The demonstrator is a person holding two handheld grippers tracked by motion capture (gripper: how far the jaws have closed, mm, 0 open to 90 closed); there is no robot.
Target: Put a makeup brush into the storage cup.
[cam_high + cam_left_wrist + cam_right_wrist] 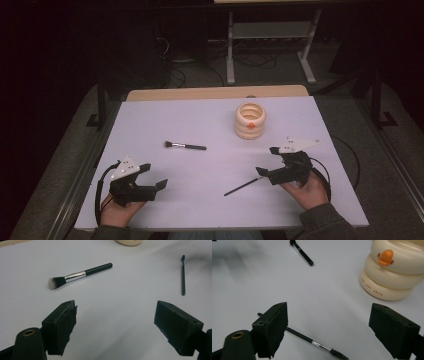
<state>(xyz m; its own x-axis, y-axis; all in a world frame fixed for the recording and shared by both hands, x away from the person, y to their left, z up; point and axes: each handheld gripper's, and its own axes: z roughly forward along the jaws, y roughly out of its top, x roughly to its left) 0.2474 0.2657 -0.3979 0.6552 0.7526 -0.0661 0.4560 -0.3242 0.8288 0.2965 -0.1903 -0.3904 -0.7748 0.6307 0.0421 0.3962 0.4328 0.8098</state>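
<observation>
White tabletop (200, 120) carries a cream ringed holder (250, 120) at one o'clock, a powder brush (185, 146) at centre, and a thin spoolie wand (244, 186) touching the right gripper (267, 161). Left gripper (115, 315) gapes, empty. Right gripper view: jaws released, wand beneath them; the holder's brown lettering is too small to read.

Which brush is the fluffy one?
The makeup brush in the middle of the table: it has a silver collar and soft, pale-tipped bristles. The thin spoolie brush by the right gripper is just a skinny black wand.
</observation>
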